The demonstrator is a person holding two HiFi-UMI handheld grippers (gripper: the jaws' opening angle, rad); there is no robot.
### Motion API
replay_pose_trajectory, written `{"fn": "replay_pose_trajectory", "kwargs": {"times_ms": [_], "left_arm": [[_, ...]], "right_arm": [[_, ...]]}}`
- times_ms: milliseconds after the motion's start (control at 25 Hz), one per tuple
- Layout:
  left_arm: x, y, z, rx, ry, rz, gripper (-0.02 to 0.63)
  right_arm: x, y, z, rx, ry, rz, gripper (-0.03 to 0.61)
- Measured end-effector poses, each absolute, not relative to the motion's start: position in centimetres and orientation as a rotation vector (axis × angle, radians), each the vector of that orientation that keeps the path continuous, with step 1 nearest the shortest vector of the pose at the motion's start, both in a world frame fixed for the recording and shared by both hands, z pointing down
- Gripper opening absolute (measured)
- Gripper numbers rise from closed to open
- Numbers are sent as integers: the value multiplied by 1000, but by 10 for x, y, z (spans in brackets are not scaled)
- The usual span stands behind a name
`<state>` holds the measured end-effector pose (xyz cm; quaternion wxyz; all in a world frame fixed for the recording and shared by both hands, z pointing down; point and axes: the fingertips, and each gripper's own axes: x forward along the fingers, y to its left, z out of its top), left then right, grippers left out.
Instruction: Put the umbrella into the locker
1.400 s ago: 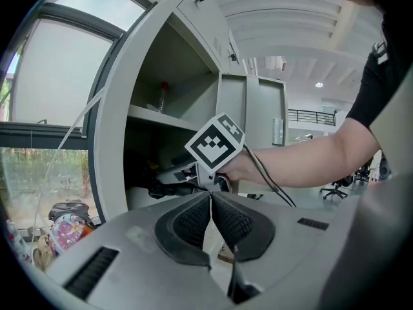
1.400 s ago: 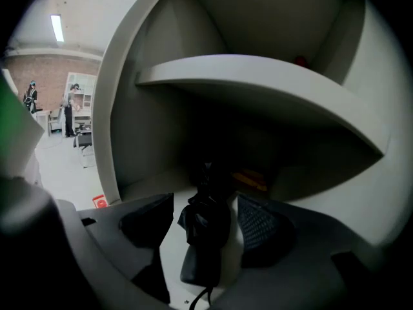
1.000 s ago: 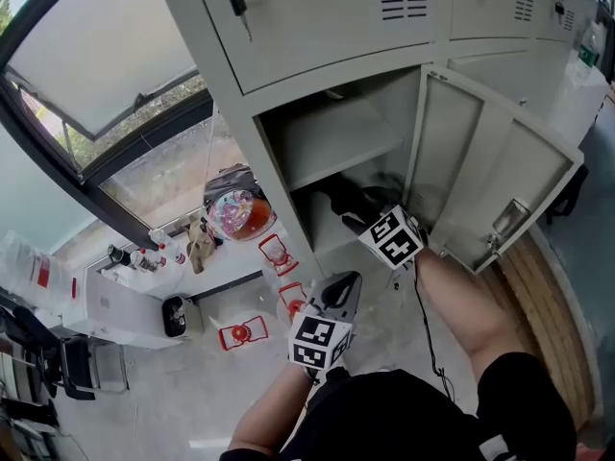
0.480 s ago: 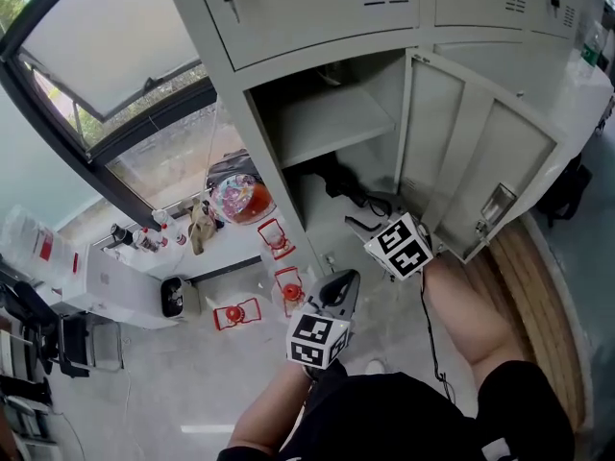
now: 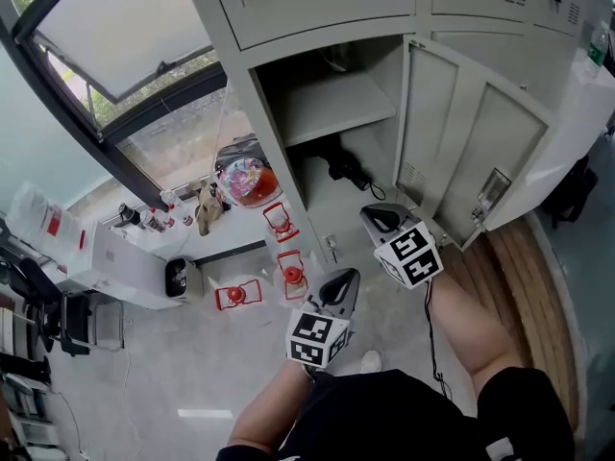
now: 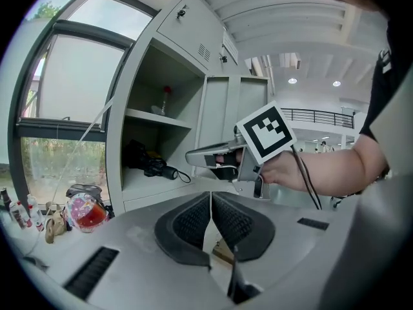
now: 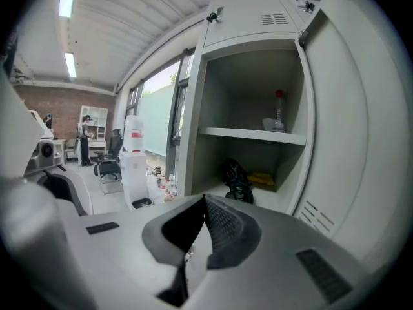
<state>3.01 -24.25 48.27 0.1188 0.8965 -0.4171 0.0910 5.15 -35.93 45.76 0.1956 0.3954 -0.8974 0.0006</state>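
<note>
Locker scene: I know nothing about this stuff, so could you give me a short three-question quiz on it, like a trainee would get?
1. True or false: the locker door is shut.
2. Where does the umbrella lie?
A. on the floor outside
B. inside, under the shelf
C. on top of the shelf
3. In the head view, on which side of the locker is the window?
Key: 1 false, it stands open. 2 B. 3 the left.

Black shirt [image 5: 384,416] worn; both grey hand-held grippers [image 5: 343,277] [image 5: 370,215] bear black-and-white marker cubes [image 5: 315,340] [image 5: 410,254].
</note>
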Motion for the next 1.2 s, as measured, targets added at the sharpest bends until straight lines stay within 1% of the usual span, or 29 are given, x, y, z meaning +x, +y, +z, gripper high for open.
{"fn": "replay_pose_trajectory", "kwargs": {"times_ms": [240, 560, 1200], "left_arm": [[17, -231, 478, 2629, -1227, 272, 20], [-11, -205, 475, 2656, -1162, 250, 20], [-52, -122, 472, 2728, -1014, 209, 20]], "right_arm": [[45, -333, 463, 1125, -2537, 110, 54], [33, -294, 464, 1223, -2515, 171, 54], [-2, -189, 461, 1342, -2420, 127, 54]]}}
